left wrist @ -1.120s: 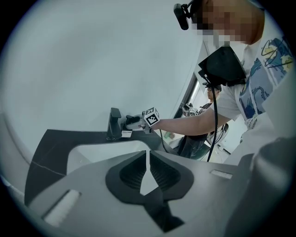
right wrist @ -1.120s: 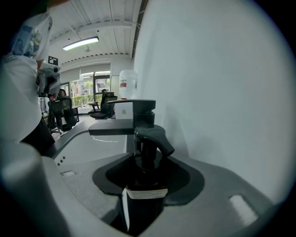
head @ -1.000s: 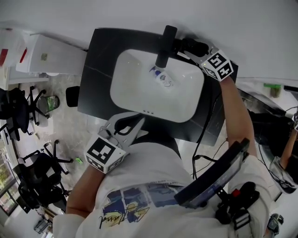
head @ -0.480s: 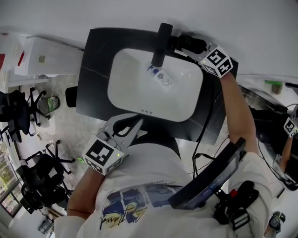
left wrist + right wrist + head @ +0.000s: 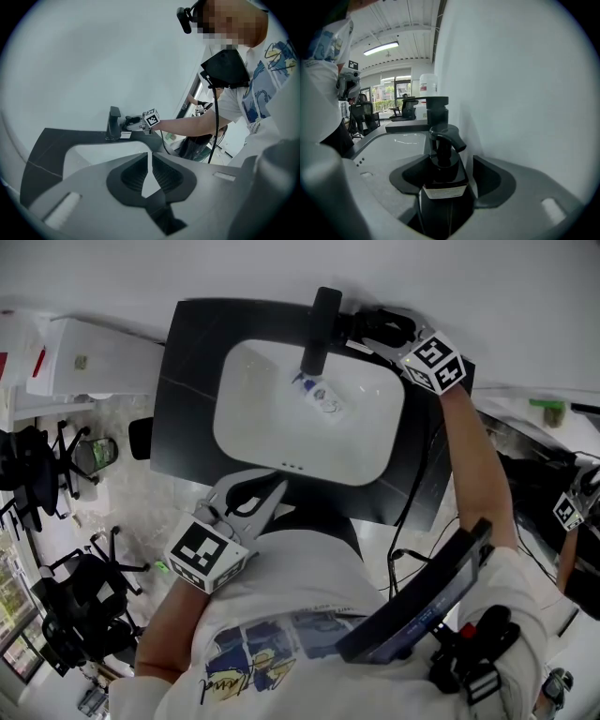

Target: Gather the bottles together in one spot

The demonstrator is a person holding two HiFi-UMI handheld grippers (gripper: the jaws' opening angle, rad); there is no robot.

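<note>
While your right gripper point(image 5: 370, 329) has just been spreading its jaws, the black pump bottle point(image 5: 443, 173) stands between them unclamped, with a sliver of gap showing at the wall-side pad. It stands on its own base on the rear ledge of the dark counter point(image 5: 192, 381), just beside the faucet point(image 5: 317, 329) and close to the wall point(image 5: 515, 70). I judge that ledge to be your gathering spot, since it is flat and out of the basin. The bottle is glossy and square-shouldered, with a slim neck, a downturned spout and a pale label across its front, so the flat sides should give your pads a firm seat. A small clear thing with a blue label point(image 5: 323, 399), probably another bottle, lies on its side in the white sink point(image 5: 244, 427) under the faucet. The basin looks smooth and curved, so expect it to roll or slide. Your left gripper point(image 5: 149, 164) waits at the near counter edge, close to your torso, its ribbed jaws drawn together to a thin slit with nothing in them.
</note>
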